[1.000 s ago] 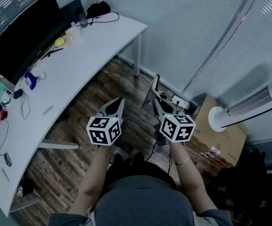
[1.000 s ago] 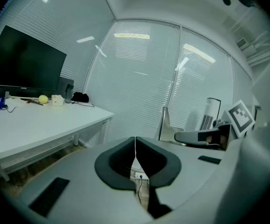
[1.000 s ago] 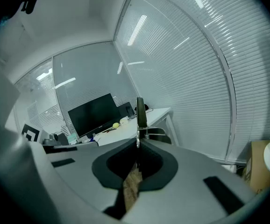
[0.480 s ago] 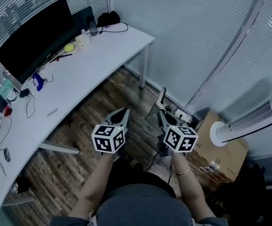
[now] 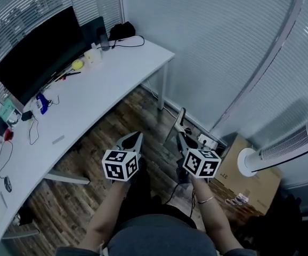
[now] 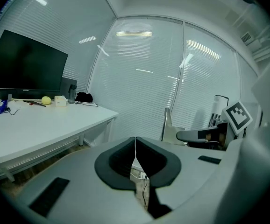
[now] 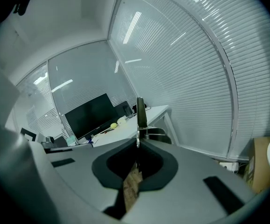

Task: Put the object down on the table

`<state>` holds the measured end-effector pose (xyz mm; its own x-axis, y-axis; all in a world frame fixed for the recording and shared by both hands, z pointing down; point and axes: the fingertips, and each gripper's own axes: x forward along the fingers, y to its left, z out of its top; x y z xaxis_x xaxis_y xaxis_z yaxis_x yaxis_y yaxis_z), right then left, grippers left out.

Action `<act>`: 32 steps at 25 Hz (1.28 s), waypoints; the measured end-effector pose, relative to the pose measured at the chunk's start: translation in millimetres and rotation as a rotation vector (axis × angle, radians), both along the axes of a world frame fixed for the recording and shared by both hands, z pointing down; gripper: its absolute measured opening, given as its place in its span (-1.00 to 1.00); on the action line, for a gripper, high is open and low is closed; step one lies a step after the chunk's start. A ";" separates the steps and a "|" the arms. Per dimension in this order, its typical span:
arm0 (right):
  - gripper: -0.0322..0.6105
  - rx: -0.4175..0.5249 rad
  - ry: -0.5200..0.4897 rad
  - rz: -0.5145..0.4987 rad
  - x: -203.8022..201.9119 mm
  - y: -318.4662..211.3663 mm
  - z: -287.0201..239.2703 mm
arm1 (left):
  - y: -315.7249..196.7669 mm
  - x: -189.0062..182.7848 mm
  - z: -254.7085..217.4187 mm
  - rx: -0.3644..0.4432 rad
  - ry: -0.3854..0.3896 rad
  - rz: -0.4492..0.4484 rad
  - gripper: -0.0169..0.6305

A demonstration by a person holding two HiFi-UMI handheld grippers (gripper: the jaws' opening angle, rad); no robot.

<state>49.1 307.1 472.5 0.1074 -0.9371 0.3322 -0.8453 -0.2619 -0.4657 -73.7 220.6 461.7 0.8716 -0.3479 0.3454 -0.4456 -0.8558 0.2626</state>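
My right gripper (image 5: 182,138) (image 7: 138,144) is shut on a thin flat light-coloured object (image 5: 179,121). The object sticks up past the jaw tips and shows edge-on in the right gripper view (image 7: 140,112). In the left gripper view it stands upright (image 6: 166,124) at the end of the right gripper (image 6: 196,135). My left gripper (image 5: 137,136) (image 6: 135,142) is shut with nothing in it. Both grippers hang in front of the person's body over the wooden floor. The white table (image 5: 98,92) lies ahead and to the left, some way from both.
On the table are a black monitor (image 5: 34,49), a yellow ball (image 5: 77,64), a small white box (image 5: 94,55), cables and small items. A white fan (image 5: 250,161), a cardboard box (image 5: 250,170) and a power strip (image 5: 208,141) are at the right. Blinds cover the windows.
The head view has shifted, so the table sits farther right and lower in the picture. Both grippers stay shut and close together; the object remains in the right gripper.
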 end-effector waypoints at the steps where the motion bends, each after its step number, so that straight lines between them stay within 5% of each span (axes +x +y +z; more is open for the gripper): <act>1: -0.88 -0.004 0.003 0.004 3.5 -5.7 0.3 | -6.3 2.9 0.7 -0.001 0.002 0.001 -0.87; 18: -0.88 0.008 -0.042 0.038 81.3 -176.2 -4.5 | -189.7 85.8 2.8 -0.016 0.031 0.025 -0.87; 32: -0.88 0.035 -0.064 0.028 105.1 -286.0 -16.4 | -295.9 99.5 -2.2 -0.005 0.043 -0.004 -0.87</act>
